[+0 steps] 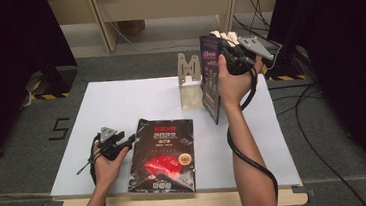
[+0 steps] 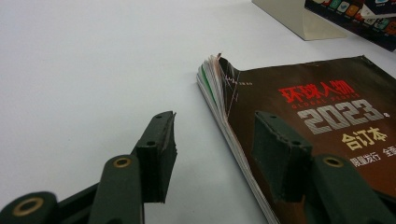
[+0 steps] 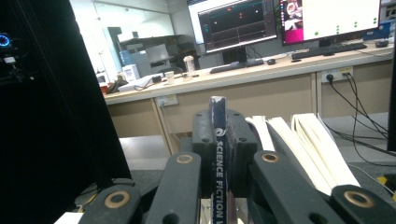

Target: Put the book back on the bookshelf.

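Black pads of the right claw (image 3: pixel 218 154) were clamped on the spine edge of a magazine (image 1: pixel 211 80), which stood upright on the white surface (image 1: pixel 120 96) just to the right of the pale bookstand (image 1: pixel 189 82). In the right gripper view the spine ran straight up between the two pads, and loose pale pages (image 3: pixel 303 144) fanned off to one side of the grip.

The step in hand looked like setting this upright magazine against the bookstand. To do it well, the right hand would want to hold the spine vertical and keep the bottom edge on the surface while sliding it toward the stand, so the cover meets the stand's face flat rather than corner first. Since only part of the thickness seemed to be pinched, the free pages could sag open; tilting slightly toward the stand before letting go should let them fall shut against it.

Nearer the person than the bookstand, a second, dark-covered book (image 1: pixel 163 155) lay flat on the surface, its corner pages curled up. The left claw (image 1: pixel 124 141) rested at that book's left edge with its jaws apart, one pad over the cover, the other beside the stack, pressing on nothing. It would be wise to leave it idle there until the upright magazine stands by itself.
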### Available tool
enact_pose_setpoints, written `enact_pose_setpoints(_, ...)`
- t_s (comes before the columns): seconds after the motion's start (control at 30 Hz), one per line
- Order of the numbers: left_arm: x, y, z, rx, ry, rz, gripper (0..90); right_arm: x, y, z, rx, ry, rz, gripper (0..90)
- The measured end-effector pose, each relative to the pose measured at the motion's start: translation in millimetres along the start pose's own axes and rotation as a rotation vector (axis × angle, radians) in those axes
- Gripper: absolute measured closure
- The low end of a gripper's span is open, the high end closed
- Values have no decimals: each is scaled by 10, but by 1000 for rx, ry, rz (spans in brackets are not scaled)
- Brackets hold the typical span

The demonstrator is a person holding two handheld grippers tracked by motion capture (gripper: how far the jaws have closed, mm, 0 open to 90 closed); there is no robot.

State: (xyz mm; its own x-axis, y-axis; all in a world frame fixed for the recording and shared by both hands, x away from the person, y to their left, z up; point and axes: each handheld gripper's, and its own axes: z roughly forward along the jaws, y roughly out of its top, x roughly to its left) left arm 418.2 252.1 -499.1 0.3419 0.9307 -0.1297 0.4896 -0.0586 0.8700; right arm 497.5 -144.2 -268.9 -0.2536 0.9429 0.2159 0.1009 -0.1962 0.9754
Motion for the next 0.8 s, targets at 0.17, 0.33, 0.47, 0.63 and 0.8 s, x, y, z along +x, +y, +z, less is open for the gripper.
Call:
enact_pose_setpoints(0.17,-1,0,0,-1,2,0,491,9,18,39,-1,-1,-5,850)
enact_pose_setpoints(0.33,-2,-1,-3,-1,1,2,491,3,21,94,0,2,-4,850)
enact_pose_setpoints(0.47,-2,-1,-3,-2,1,1,492,9,18,131,8,-1,-3,850)
enact_pose_setpoints(0.63,-2,-2,-3,-3,0,2,493,5,32,169,4,-10,-9,850)
enact_pose_setpoints(0.8,-4,-2,-1,-4,1,3,493,1,42,203,1,-20,-18,850)
